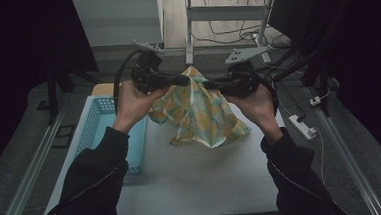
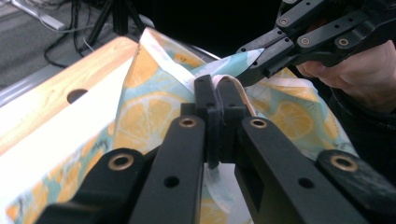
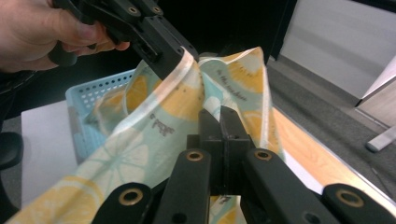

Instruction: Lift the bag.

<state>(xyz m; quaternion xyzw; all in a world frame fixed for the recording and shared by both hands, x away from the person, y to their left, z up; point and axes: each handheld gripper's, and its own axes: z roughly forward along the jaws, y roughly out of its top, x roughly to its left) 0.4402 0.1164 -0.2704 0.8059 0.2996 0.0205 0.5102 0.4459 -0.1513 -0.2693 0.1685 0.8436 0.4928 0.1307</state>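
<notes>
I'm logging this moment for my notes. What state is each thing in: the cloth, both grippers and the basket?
Cloth: lifted, pinched at its top by both grippers, lower corners hanging down to the table.
Left gripper: shut on the cloth's edge.
Right gripper: shut on the cloth.
Basket: standing on the table at the left; no contents visible.
</notes>
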